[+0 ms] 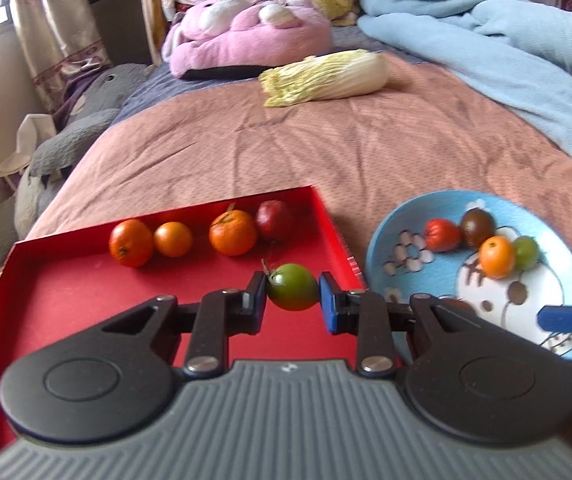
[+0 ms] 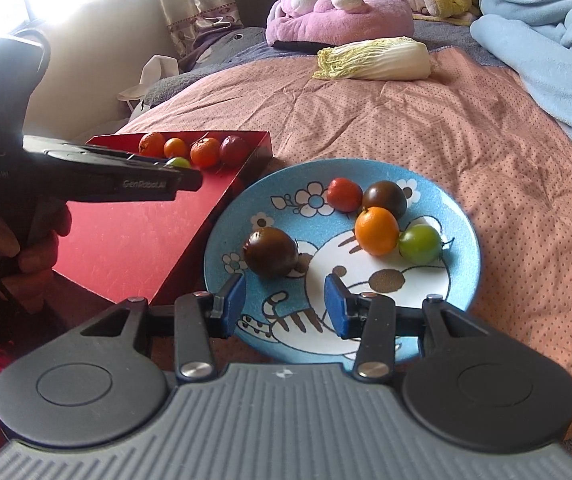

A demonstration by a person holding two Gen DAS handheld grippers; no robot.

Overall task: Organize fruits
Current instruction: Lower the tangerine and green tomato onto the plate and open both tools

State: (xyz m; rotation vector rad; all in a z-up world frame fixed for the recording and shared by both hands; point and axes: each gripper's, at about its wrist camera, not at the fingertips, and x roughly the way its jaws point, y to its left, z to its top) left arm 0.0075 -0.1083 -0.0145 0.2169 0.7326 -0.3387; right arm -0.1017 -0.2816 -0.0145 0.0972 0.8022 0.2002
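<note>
My left gripper (image 1: 292,300) is shut on a green tomato (image 1: 292,286) and holds it over the right part of a red box (image 1: 66,300). Three orange fruits (image 1: 232,232) and a dark red one (image 1: 274,220) line the box's far side. My right gripper (image 2: 284,304) is open and empty, low over the near part of a blue cat plate (image 2: 462,280). On the plate lie a dark tomato (image 2: 271,251) just ahead of my left finger, a red tomato (image 2: 344,194), another dark tomato (image 2: 385,198), an orange (image 2: 377,230) and a green tomato (image 2: 420,243).
Box and plate sit side by side on a pink bedspread (image 2: 406,120). A napa cabbage (image 2: 378,59) lies further back. A pink plush (image 2: 338,12) and a blue blanket (image 2: 546,52) are at the far end and right. The bed's left edge drops off beside the box.
</note>
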